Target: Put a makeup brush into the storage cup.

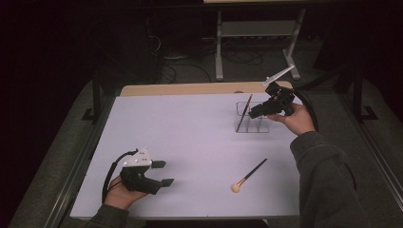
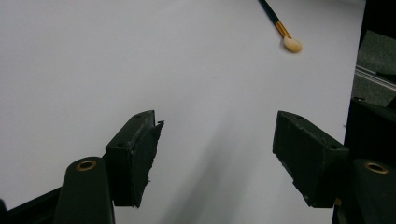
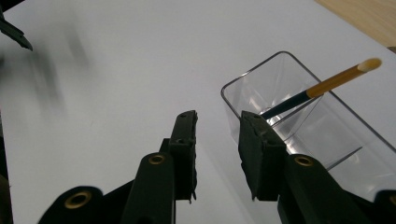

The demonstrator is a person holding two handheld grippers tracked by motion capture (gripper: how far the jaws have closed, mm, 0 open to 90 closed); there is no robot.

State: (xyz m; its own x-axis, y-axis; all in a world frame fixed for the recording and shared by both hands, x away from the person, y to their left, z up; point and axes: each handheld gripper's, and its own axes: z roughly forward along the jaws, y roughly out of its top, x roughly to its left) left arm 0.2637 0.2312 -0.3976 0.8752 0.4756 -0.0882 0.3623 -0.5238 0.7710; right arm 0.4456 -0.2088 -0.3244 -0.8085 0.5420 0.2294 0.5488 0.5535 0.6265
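Observation:
A clear plastic organizer (image 1: 259, 124) with compartments stands at the back right of the white table (image 1: 190, 133). A dark-handled makeup brush (image 1: 245, 110) leans in its left end. In the right gripper view this brush (image 3: 327, 84) slants up out of the organizer (image 3: 252, 74). My right gripper (image 1: 253, 114) hovers just over the organizer, its jaws slightly apart with nothing between them (image 3: 217, 121). A second brush (image 1: 249, 175) with a pale tip lies flat at the front right, also seen from my left gripper (image 2: 280, 28). My left gripper (image 1: 165, 173) rests open at the front left (image 2: 217, 130).
A strip of bare wood (image 1: 190, 89) shows along the table's far edge. Beyond it stand a metal frame (image 1: 256, 42) and cables on a dark floor. The person's right sleeve (image 1: 323, 175) lies over the table's front right corner.

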